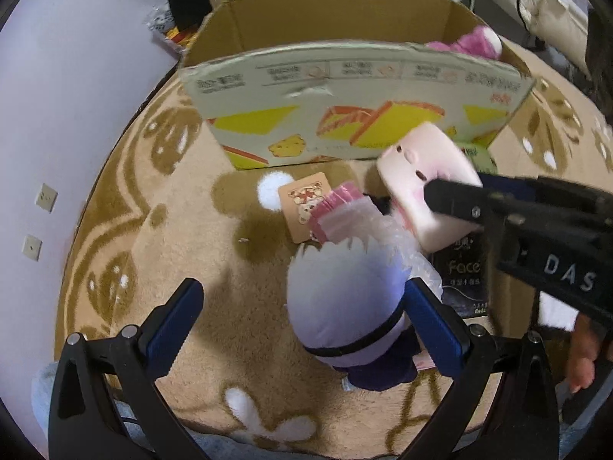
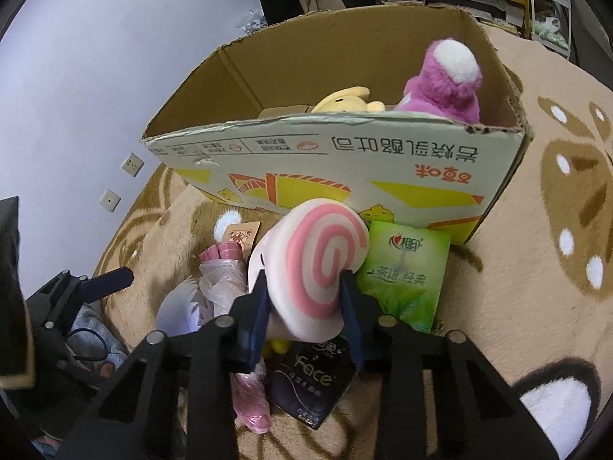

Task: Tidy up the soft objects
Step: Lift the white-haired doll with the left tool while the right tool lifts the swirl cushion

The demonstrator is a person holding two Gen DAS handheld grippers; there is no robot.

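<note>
- Right gripper (image 2: 302, 299): I see it angled steeply down toward the rug (image 2: 517, 268), its jaws nipped in on the pink-swirl roll plush (image 2: 318, 260) — both blue pads press the plush's sides, so it is held.
- Left gripper (image 1: 302, 329): also pitched down, jaws spread wide and holding nothing; the pale-lavender doll (image 1: 345, 306) lies between them, close against the right-hand pad, well apart from the other.
- Open room: bare rug stretches left of the doll; ahead stands the near wall of the cardboard box (image 2: 345, 161), its top open.
- Inside the box: a purple plush (image 2: 444, 88) and a yellow plush (image 2: 345, 101) against the far side.
- Clutter near my right gripper — a green tissue pack (image 2: 406, 272) just beside the roll plush, a dark "Face" pack (image 2: 306, 379) beneath it.
</note>
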